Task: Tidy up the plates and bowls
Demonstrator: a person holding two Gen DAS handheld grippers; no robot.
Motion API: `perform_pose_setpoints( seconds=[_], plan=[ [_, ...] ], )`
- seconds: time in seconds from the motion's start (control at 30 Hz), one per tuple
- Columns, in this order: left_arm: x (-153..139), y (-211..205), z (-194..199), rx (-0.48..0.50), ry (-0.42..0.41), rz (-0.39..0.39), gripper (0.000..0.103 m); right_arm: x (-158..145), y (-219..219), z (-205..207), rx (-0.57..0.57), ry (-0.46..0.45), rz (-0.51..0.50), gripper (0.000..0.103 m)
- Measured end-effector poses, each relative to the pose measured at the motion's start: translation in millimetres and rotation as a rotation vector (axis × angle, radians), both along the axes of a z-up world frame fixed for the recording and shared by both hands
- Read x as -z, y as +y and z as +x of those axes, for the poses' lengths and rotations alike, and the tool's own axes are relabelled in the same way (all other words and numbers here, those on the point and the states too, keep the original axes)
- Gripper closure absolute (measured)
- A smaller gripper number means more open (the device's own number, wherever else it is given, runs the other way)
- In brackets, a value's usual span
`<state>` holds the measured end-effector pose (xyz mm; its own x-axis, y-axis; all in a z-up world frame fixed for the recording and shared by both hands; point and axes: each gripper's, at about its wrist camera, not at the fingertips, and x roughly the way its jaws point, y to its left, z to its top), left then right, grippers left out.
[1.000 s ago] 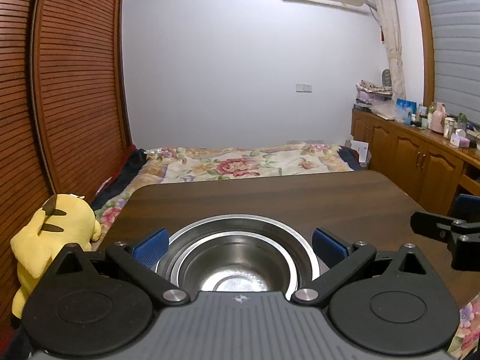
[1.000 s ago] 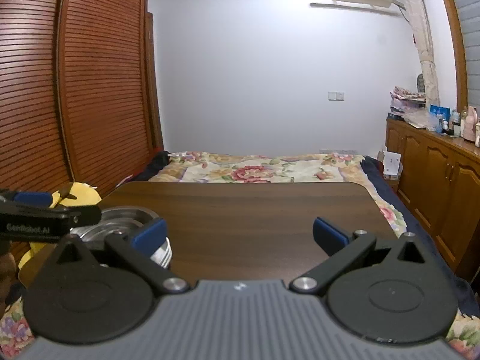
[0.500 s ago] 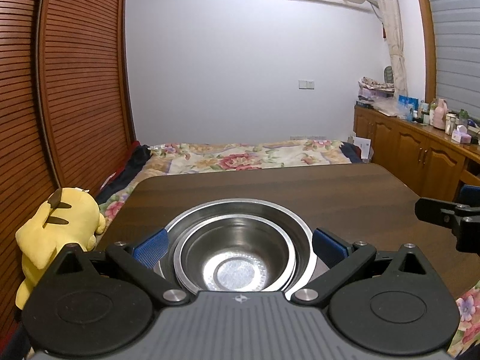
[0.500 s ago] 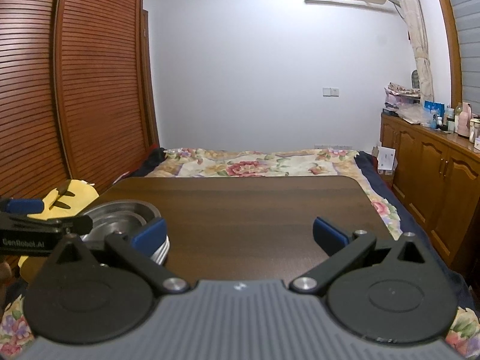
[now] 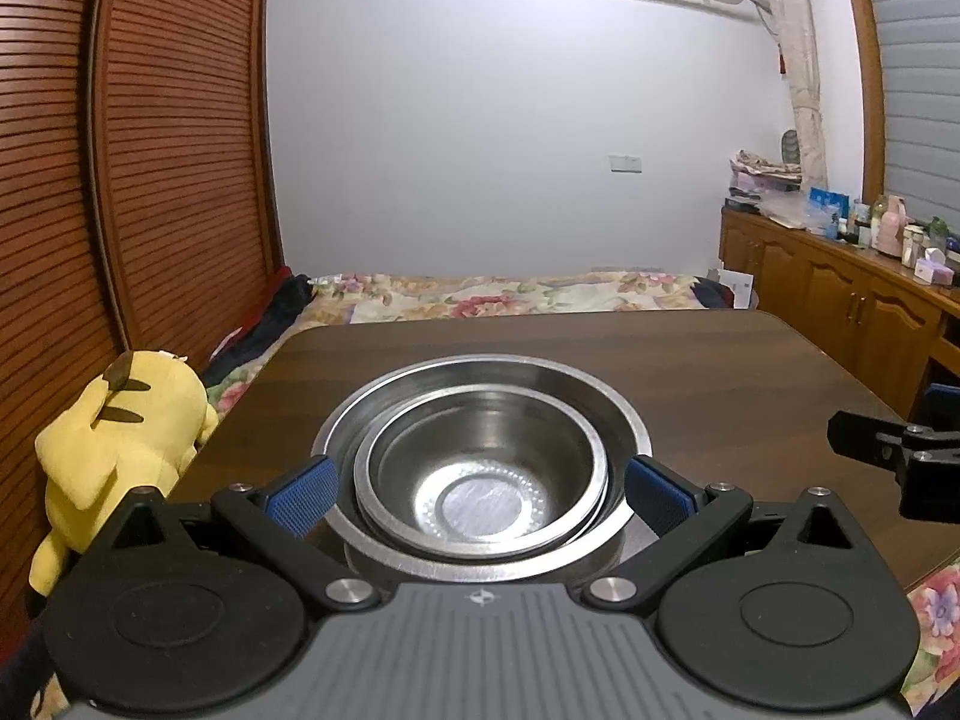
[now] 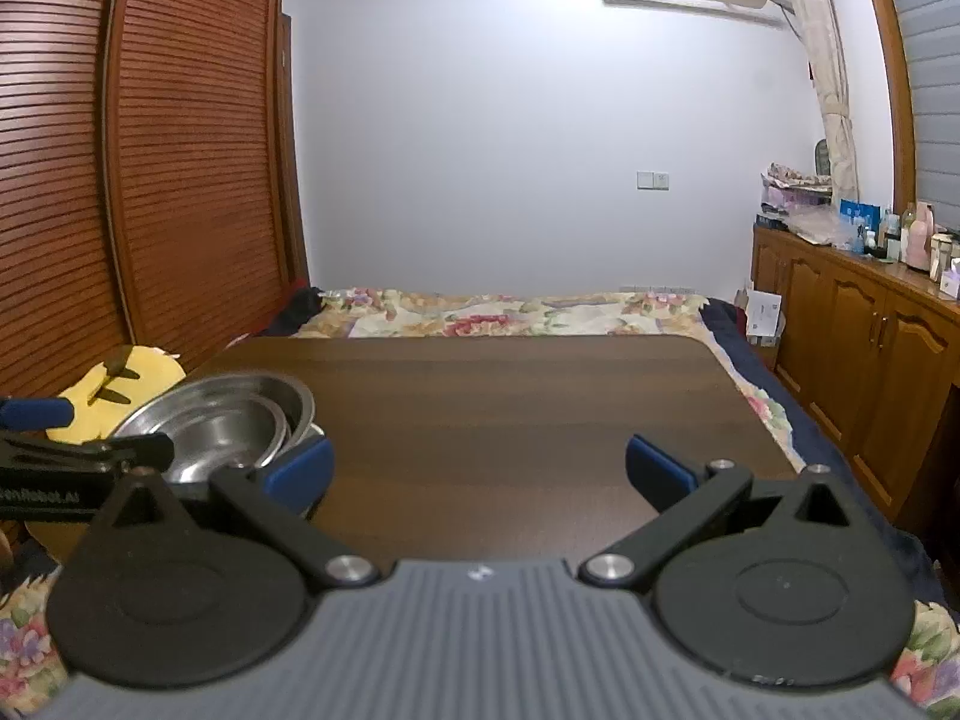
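Observation:
Two steel bowls are nested on the dark wooden table (image 5: 720, 372). The small bowl (image 5: 480, 456) sits inside the large bowl (image 5: 480, 369), shifted toward its near left side. My left gripper (image 5: 480, 495) is open, its blue pads on either side of the stack and apart from it. In the right wrist view the same bowls (image 6: 228, 414) stand at the table's left. My right gripper (image 6: 480, 471) is open over bare wood, with nothing between its fingers. A pale edge shows under the large bowl; what it is cannot be told.
A yellow plush toy (image 5: 120, 420) leans at the table's left edge. A bed with a floral cover (image 6: 510, 312) lies beyond the far edge. Wooden cabinets (image 6: 870, 348) with bottles on top run along the right. Slatted wardrobe doors (image 6: 150, 180) stand on the left.
The left gripper has drawn back and up from the bowls, which now show more fully between its open fingers. The right gripper has risen slightly. Both stay open.

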<state>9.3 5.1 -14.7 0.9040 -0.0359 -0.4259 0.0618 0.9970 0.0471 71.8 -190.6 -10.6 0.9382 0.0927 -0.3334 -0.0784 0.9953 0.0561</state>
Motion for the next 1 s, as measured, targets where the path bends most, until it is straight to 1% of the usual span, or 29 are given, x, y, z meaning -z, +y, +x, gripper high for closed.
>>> perform_pose_setpoints(
  seconds=[0.2, 0.3, 0.4, 0.47, 1.0],
  plan=[
    [8.2, 3.5, -3.3, -0.007, -0.016, 0.003, 0.0, 8.9, 3.3, -0.4, 0.004, 0.0, -0.011, 0.0],
    [11.3, 3.8, -1.1, -0.009, -0.003, 0.0, 0.0, 13.9, 2.1, -1.4, 0.015, -0.003, -0.009, 0.0],
    [10.4, 4.1, -2.0, -0.008, -0.007, 0.0, 0.0, 17.2, -3.6, -0.4, 0.023, 0.007, 0.006, 0.0],
    [11.5, 4.6, -2.8, -0.011, -0.01, 0.001, 0.0, 17.8, -4.3, -0.9, 0.021, 0.013, 0.017, 0.0],
    [11.4, 7.6, -2.3, -0.022, -0.007, -0.005, 0.0, 19.3, -2.7, -0.7, 0.025, 0.009, 0.011, 0.0]
  ],
)
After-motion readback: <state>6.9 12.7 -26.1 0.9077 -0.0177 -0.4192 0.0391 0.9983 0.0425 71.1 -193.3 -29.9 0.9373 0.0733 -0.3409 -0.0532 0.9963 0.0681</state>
